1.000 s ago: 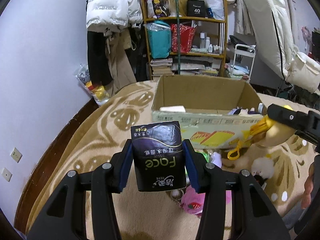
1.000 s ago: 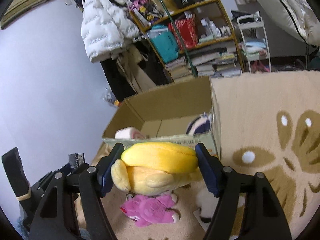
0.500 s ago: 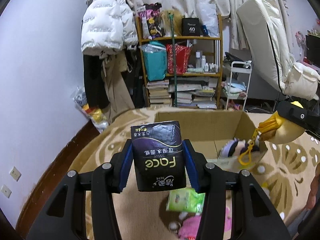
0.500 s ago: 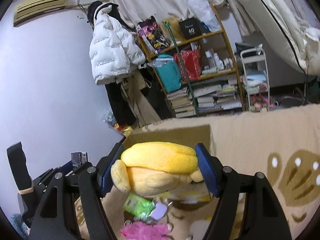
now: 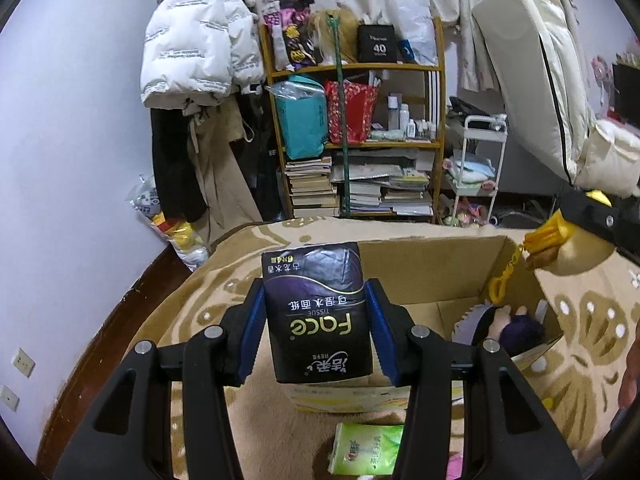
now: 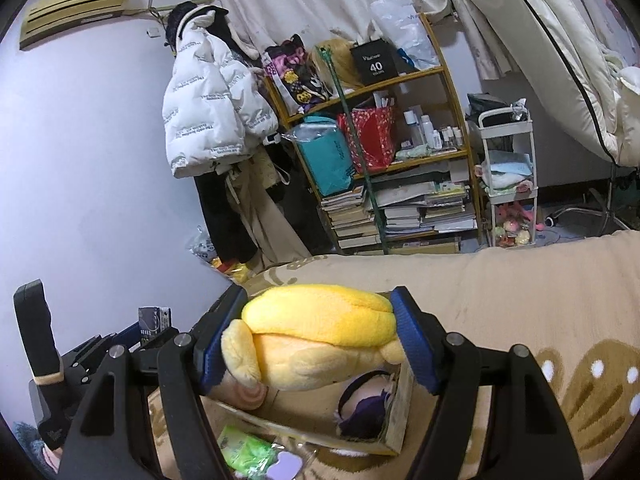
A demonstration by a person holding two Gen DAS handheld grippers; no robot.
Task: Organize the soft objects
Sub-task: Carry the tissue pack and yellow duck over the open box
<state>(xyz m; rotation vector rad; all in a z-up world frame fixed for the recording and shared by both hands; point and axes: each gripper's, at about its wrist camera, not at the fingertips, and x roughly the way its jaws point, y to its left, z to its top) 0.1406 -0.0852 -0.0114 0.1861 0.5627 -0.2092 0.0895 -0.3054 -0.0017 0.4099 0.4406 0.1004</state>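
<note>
The left gripper point(image 5: 318, 316) has its jaws clamped on a dark tissue pack point(image 5: 318, 312), held upright; the right gripper point(image 6: 318, 340) has its jaws squeezed on a yellow plush toy point(image 6: 316, 340) lying crosswise between them. The open cardboard box point(image 5: 424, 264) lies ahead of and below both sets of jaws, so each load likely needs only carrying forward over the rim; which is nearer is hard to tell
</note>
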